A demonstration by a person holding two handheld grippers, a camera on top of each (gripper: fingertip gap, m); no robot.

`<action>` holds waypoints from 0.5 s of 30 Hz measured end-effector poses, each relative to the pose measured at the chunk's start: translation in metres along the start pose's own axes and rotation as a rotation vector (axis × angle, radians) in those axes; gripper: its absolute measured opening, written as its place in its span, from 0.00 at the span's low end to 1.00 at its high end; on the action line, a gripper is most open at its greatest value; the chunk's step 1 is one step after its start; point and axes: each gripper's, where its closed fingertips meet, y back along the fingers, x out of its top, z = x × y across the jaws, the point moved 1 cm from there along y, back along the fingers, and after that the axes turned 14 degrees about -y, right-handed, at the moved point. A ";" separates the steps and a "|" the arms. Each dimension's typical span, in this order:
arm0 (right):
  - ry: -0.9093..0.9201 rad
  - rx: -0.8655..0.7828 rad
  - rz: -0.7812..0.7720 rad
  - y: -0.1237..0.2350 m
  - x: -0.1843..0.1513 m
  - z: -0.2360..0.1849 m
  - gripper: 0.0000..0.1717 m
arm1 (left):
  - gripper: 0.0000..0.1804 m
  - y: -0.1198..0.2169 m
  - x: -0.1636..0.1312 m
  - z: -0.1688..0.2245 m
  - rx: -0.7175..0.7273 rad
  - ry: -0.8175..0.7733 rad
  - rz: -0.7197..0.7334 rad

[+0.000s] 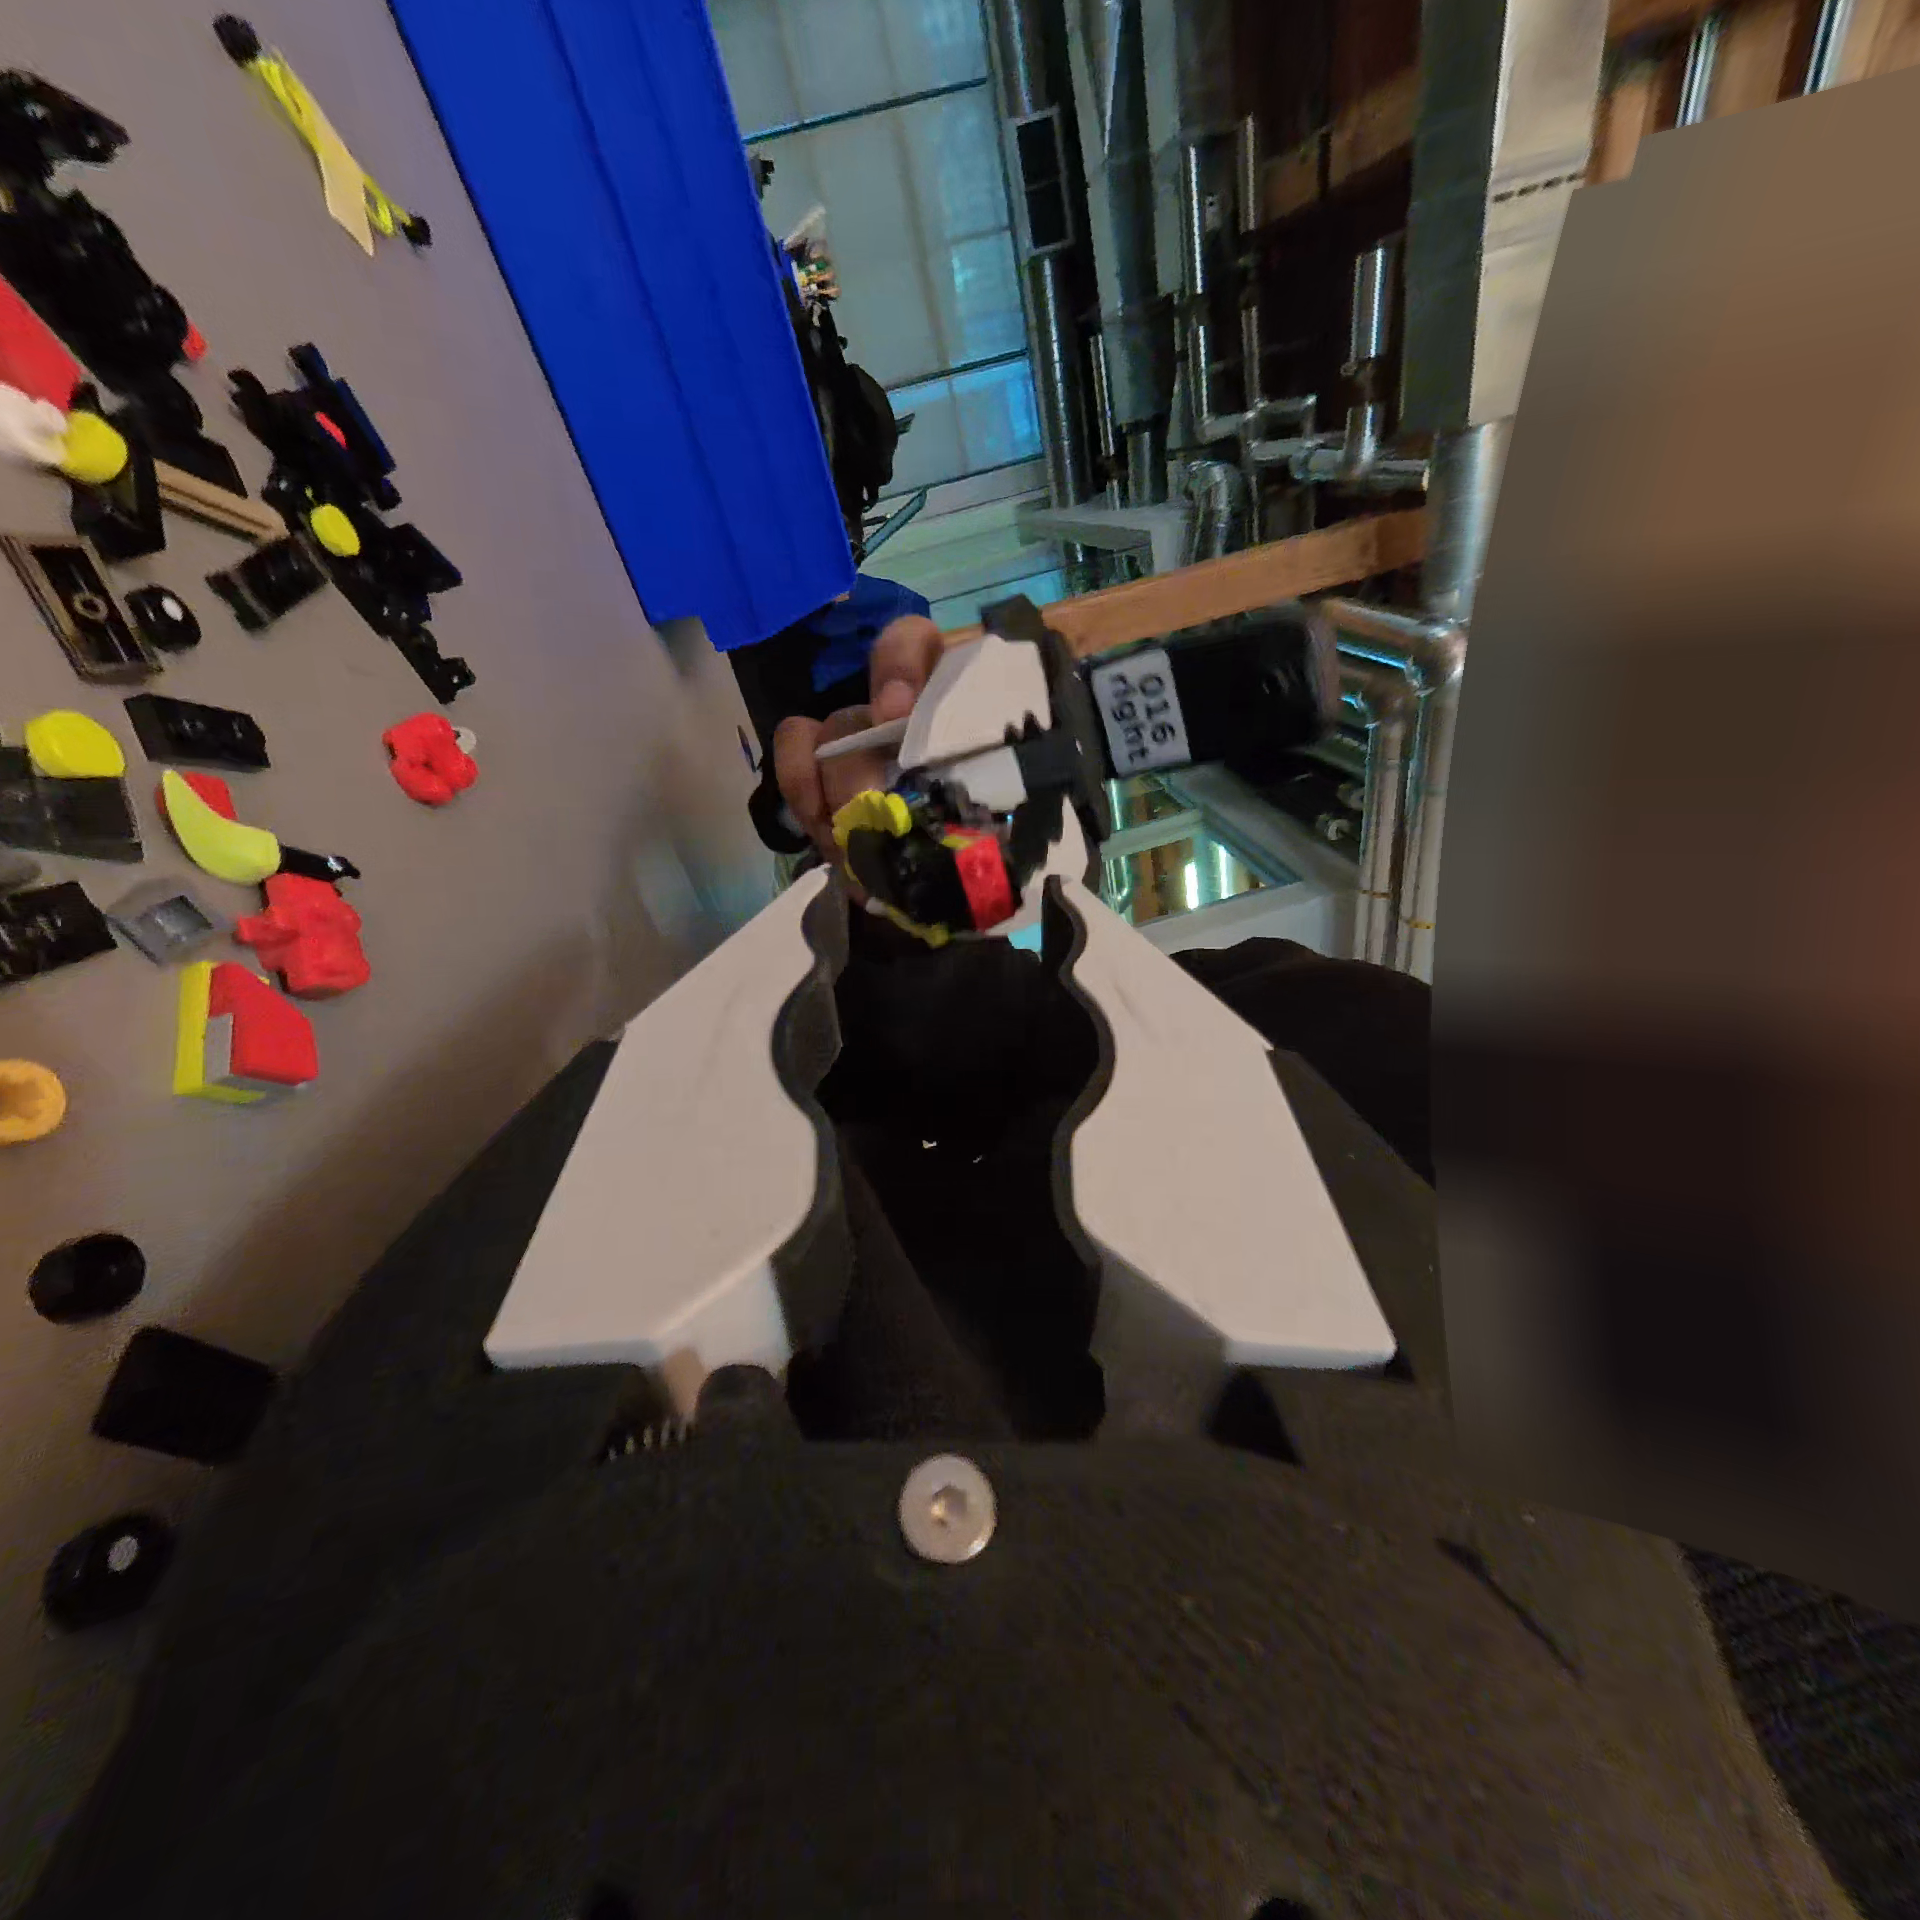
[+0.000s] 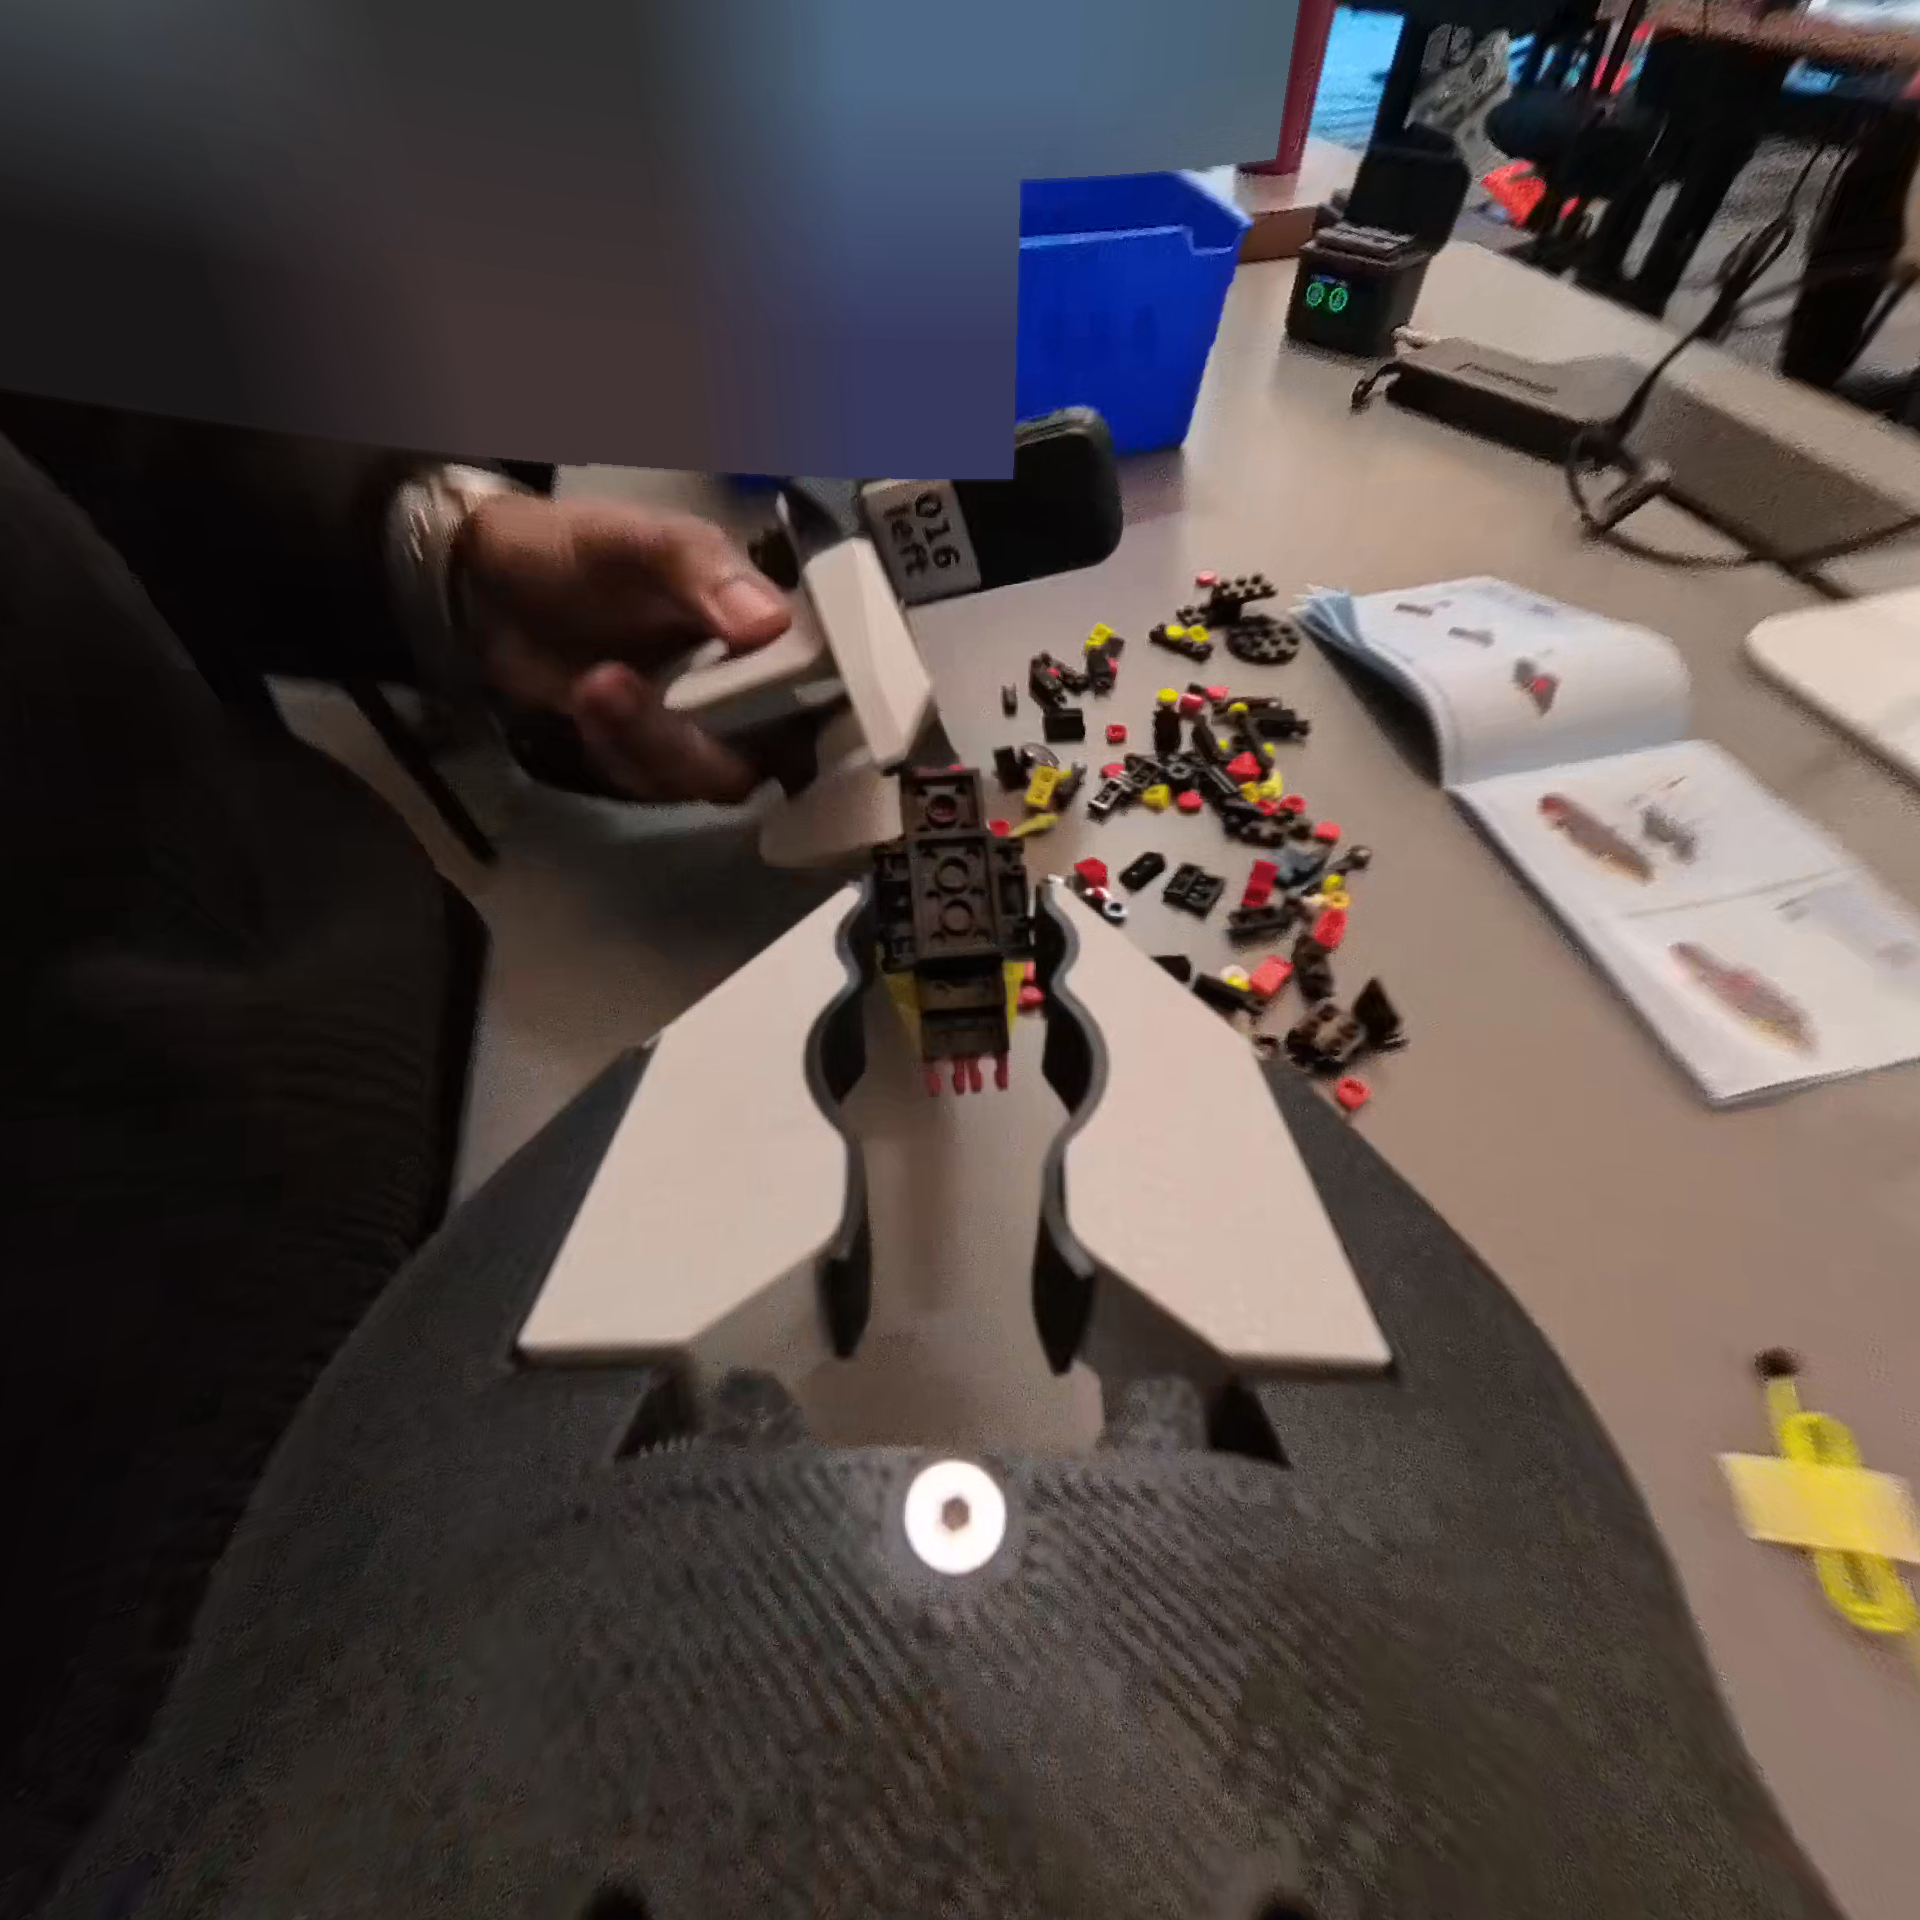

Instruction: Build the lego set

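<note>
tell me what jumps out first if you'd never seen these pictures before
The right claw grips a small black, yellow and red brick model held up in mid-air, and the left claw reaches in at its far end. Behind them, loose black, red and yellow bricks lie scattered across the grey table, beside an open instruction booklet and a blue bin.

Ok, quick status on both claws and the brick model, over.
Right claw clamped on black brick model. Left claw open, tips at the model's far end. Loose bricks and open booklet on table behind.
</note>
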 end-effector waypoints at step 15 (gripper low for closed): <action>0.365 -0.184 -0.061 -0.008 -0.004 -0.006 0.17 | 0.09 0.003 -0.005 -0.005 0.106 -0.126 -0.078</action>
